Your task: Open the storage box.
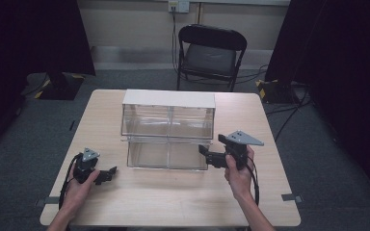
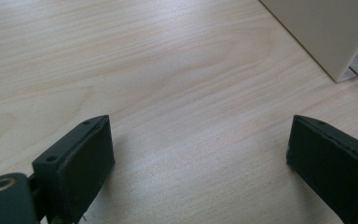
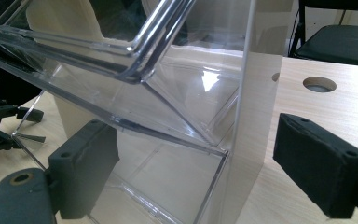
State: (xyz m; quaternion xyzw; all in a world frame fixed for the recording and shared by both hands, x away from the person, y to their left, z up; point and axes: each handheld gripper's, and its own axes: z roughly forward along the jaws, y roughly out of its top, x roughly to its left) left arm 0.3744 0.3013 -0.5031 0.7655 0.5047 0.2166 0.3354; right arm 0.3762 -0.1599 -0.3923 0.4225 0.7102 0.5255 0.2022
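left hand: a person's left hand [image 1: 79, 185] holds the left gripper [image 1: 107, 174] low over the near left part of the table [image 1: 173, 202], well apart from the organiser.
left gripper: jaws spread wide with bare wood between them in the left gripper view [image 2: 200, 154]; they hold nothing. a cream corner of the organiser [image 2: 328, 32] sits at the upper right there.
clear organiser: a see-through two-tier drawer box [image 1: 168, 129] with a white top stands mid-table; the lower tier juts out toward the person.
right gripper: the right gripper [image 1: 203, 151] points left at the box's lower right front corner, just beside it. in the right gripper view [image 3: 196, 161] the jaws stand apart, either side of the box's clear right wall [image 3: 242, 116]; i cannot tell whether they touch it.
right hand: the right hand [image 1: 239, 171] grips the tool from below.
chair: a black folding chair [image 1: 211, 55] stands behind the table.
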